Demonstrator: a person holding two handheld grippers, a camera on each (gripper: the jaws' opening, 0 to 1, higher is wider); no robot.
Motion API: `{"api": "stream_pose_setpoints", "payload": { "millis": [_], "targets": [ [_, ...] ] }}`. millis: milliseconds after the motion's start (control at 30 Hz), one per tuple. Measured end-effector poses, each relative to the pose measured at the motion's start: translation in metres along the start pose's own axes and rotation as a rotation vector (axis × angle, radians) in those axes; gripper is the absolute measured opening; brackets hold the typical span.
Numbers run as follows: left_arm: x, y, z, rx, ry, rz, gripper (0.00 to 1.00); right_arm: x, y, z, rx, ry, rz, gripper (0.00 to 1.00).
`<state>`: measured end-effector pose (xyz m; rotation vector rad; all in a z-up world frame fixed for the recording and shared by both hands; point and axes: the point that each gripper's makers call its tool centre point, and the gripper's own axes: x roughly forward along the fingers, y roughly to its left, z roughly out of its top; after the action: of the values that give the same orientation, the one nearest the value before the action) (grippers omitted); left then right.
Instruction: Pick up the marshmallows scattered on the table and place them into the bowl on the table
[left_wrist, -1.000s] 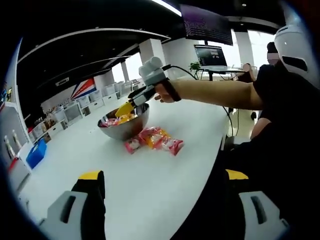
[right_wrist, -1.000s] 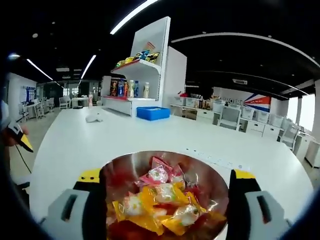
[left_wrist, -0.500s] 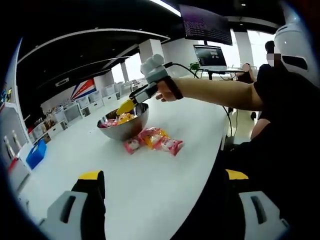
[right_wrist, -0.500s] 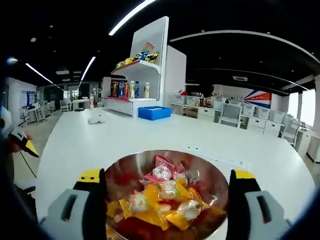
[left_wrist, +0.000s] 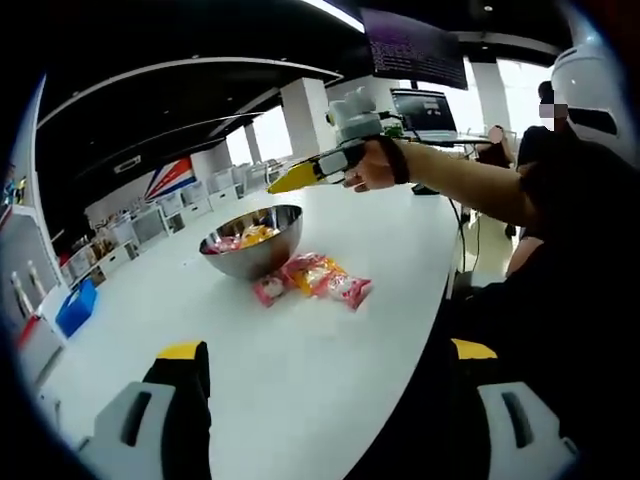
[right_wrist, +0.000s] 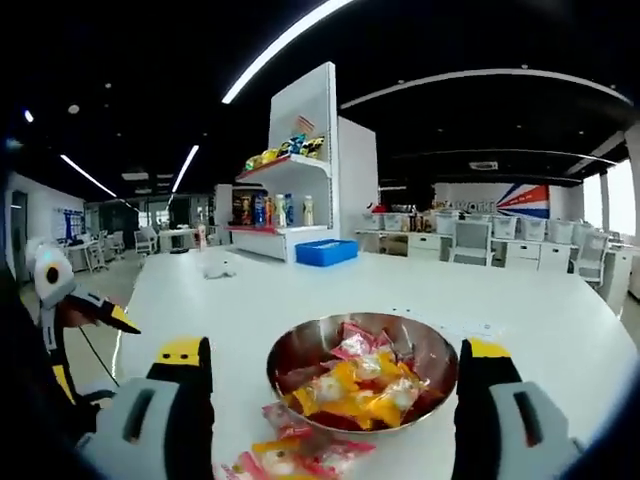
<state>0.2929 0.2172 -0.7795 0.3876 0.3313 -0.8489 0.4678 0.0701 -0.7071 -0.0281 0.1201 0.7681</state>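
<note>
White and long, the surface (left_wrist: 330, 380) runs through an open office with ceiling light strips. Wrapped marshmallows (left_wrist: 312, 281) lie in a small pink and orange-yellow cluster on it, touching or nearly touching the near side of the bowl (left_wrist: 252, 243), a shiny steel one already holding a heap of the same wrapped sweets. In the right gripper view the bowl (right_wrist: 362, 372) sits between the two jaws, with the loose marshmallows (right_wrist: 300, 452) spilled just in front of it at the lower edge.

Left gripper (left_wrist: 325, 415) is low and near, well apart from the sweets, its jaws spread wide with nothing between them. Right gripper (right_wrist: 335, 415) is likewise spread wide and empty; in the left gripper view the right gripper (left_wrist: 292, 179) hangs in the air above and just to the right of the bowl, yellow tips pointing left, held in a hand (left_wrist: 370, 168) on an outstretched bare arm. In the right gripper view the left gripper (right_wrist: 100, 315) comes in from the left, yellow-tipped.

Farther off in the right gripper view, a blue bin (right_wrist: 327, 252) rests on the surface by a white shelf unit (right_wrist: 300, 165) stocked with bottles and packets. In the left gripper view an open laptop (left_wrist: 425, 113) stands at the far end, beneath a dark wall screen (left_wrist: 410, 48).
</note>
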Motion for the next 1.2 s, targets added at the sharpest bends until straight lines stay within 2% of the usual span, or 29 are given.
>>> {"api": "stream_pose_setpoints", "payload": {
  "millis": [33, 200, 367, 500, 567, 800, 933, 1067, 1200],
  "targets": [
    [0.0, 0.0, 0.0, 0.0, 0.001, 0.001, 0.95, -0.003, 0.001, 0.0, 0.0, -0.001, 0.001, 0.97],
    [-0.001, 0.001, 0.005, 0.005, -0.003, 0.013, 0.95, -0.052, 0.03, -0.01, -0.031, 0.022, 0.032, 0.97],
    [0.0, -0.002, 0.01, 0.008, -0.011, 0.012, 0.95, -0.086, 0.053, -0.027, -0.002, 0.025, 0.078, 0.97],
    [0.001, -0.004, 0.011, 0.022, -0.016, 0.011, 0.95, -0.106, 0.056, -0.04, 0.015, 0.054, 0.084, 0.97],
    [0.001, -0.004, 0.011, 0.02, -0.015, 0.013, 0.95, -0.115, 0.058, -0.045, 0.054, 0.062, 0.094, 0.97],
    [-0.001, 0.0, 0.014, 0.022, -0.047, 0.03, 0.95, -0.131, 0.057, -0.043, 0.095, 0.055, 0.114, 0.96],
    [0.001, -0.002, 0.022, 0.027, -0.061, 0.032, 0.95, -0.132, 0.043, -0.032, 0.092, 0.026, 0.062, 0.95],
    [0.003, -0.002, 0.029, 0.007, -0.09, 0.03, 0.95, -0.133, 0.049, -0.026, 0.093, 0.006, 0.086, 0.95],
    [0.007, 0.001, 0.031, -0.003, -0.1, 0.041, 0.95, -0.132, 0.053, -0.03, 0.086, 0.024, 0.099, 0.95]
  ]
}}
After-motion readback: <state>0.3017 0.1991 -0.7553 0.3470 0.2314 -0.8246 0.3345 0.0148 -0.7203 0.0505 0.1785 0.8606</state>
